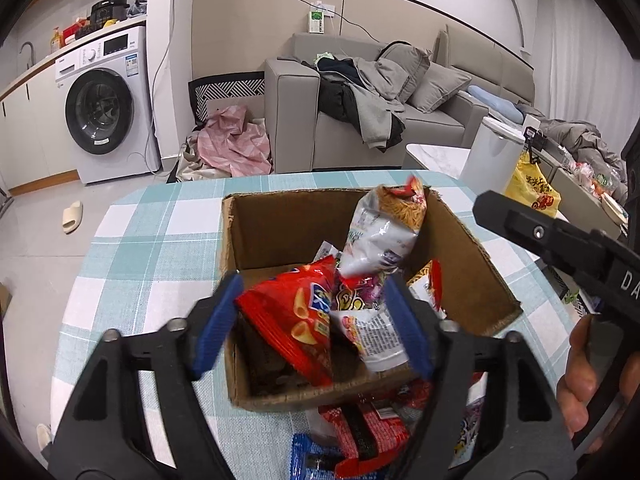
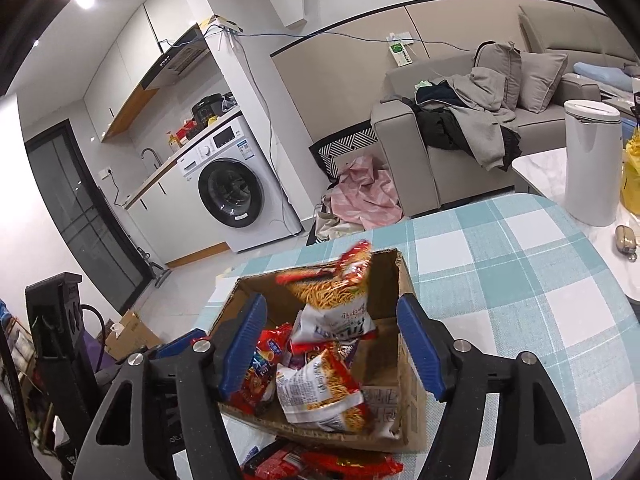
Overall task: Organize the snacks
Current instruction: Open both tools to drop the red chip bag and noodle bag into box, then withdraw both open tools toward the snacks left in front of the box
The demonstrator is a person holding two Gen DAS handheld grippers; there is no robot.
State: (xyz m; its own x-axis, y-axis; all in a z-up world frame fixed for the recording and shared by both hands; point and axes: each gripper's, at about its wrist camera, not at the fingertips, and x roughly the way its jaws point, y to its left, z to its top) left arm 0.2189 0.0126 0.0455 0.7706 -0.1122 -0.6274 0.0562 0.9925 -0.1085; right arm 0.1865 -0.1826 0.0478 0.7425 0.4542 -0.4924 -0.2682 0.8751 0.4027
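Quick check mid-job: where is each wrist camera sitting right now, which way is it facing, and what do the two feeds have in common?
Left wrist: sits behind the left gripper, angled down into the cardboard box; its open jaws frame a red snack bag; the right gripper's body and a hand show at right.
Right wrist: sits behind the right gripper, angled down at the same box from its right; jaws open around a noodle snack bag.
Shared: the box, the checked tablecloth, washing machine and sofa.
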